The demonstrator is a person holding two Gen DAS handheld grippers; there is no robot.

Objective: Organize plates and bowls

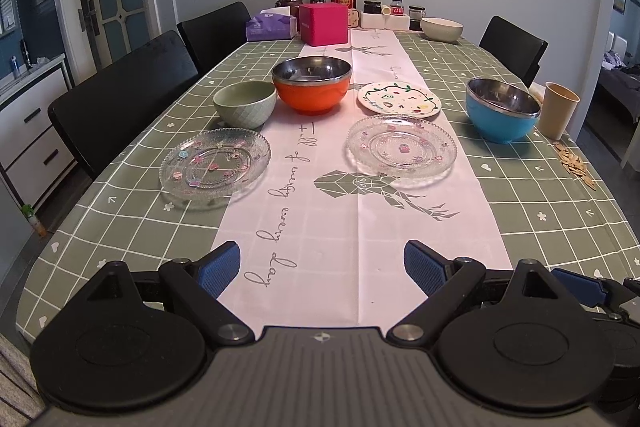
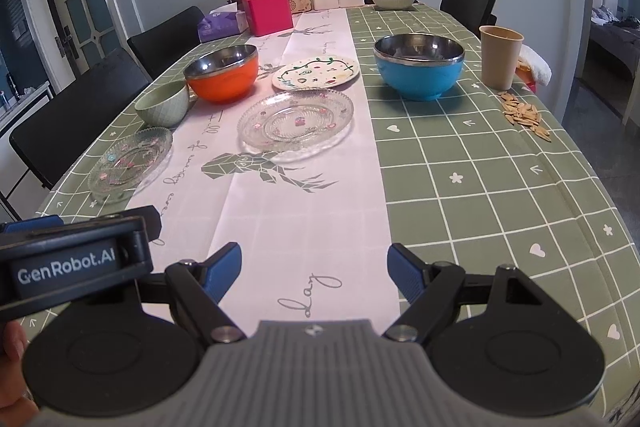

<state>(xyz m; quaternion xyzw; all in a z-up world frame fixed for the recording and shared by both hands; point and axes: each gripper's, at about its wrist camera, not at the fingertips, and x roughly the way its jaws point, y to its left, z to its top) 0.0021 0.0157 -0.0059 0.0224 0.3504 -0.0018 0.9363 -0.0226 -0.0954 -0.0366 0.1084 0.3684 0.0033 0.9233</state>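
Both grippers hung wide apart and empty over the near end of the green checked tabletop (image 1: 120, 227). Ahead of the left gripper (image 1: 322, 269) lay a clear glass plate with flower decals (image 1: 215, 163). Ahead of the right gripper (image 2: 314, 277) lay a second clear glass plate (image 2: 296, 121), with a blue steel-lined bowl (image 2: 419, 67) farther right.

Blue bowl (image 2: 419, 71) beside beige cup (image 2: 499, 55)

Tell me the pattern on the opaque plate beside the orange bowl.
White plate with green vines and small coloured motifs; clearest in the left wrist view.
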